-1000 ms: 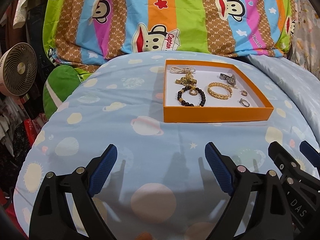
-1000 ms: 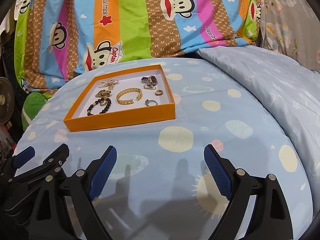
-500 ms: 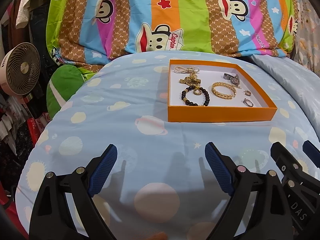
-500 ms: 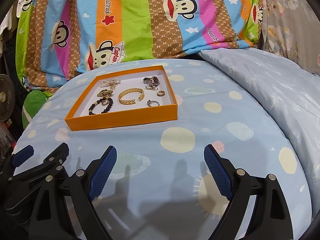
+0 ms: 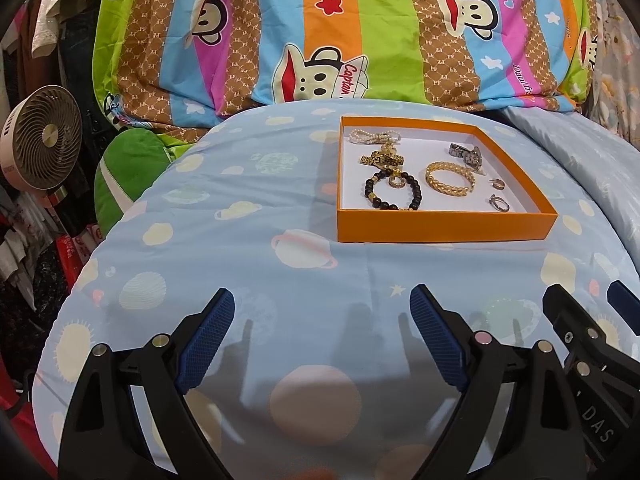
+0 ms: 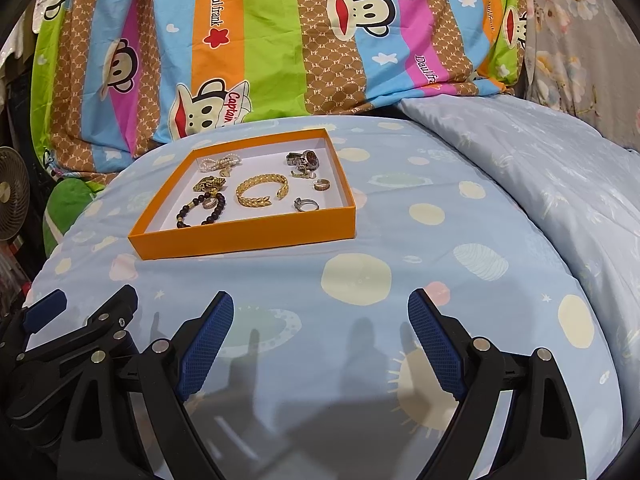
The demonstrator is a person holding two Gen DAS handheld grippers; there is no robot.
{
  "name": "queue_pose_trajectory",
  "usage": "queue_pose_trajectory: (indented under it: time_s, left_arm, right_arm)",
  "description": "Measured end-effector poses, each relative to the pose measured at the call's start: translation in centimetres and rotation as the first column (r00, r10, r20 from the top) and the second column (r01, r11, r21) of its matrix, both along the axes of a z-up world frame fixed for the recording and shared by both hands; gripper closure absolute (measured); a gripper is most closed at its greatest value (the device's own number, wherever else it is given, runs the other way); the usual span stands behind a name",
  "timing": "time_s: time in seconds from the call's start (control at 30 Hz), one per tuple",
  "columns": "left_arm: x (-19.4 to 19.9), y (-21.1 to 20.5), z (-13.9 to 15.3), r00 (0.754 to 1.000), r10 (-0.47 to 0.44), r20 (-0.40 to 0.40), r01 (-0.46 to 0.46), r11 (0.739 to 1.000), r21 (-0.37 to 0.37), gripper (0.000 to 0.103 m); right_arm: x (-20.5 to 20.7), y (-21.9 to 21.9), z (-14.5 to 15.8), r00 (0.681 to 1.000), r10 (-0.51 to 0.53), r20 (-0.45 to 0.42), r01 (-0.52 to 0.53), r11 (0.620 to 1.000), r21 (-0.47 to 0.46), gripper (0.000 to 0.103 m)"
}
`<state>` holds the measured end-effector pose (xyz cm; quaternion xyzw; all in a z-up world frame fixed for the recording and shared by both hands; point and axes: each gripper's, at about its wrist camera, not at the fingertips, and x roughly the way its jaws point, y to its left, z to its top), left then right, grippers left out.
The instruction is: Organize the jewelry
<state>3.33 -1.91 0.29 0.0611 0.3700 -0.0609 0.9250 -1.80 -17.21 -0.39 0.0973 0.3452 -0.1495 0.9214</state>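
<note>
An orange tray with a white floor sits on the blue bed cover; it also shows in the right wrist view. In it lie a gold bangle, a black bead bracelet, a pearl piece, a gold pendant, a watch and two small rings. My left gripper is open and empty, well in front of the tray. My right gripper is open and empty, in front and right of the tray.
A striped monkey-print quilt rises behind the tray. A small fan and a green cushion stand off the bed's left edge. A pale blue duvet lies to the right.
Both grippers have drifted slightly, so the tray sits a little farther right and higher in each view. The jaws stay open and the jewelry has not moved.
</note>
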Motion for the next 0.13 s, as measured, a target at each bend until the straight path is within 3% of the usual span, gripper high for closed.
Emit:
queue_pose_trajectory:
  time_s: [0.13]
  left_arm:
    - [-0.02, 0.05, -0.04, 1.000, -0.007, 0.004, 0.007, 1.000, -0.007, 0.016]
  right_arm:
    - [0.00, -0.10, -0.08, 1.000, -0.002, 0.003, 0.002, 1.000, 0.002, 0.016]
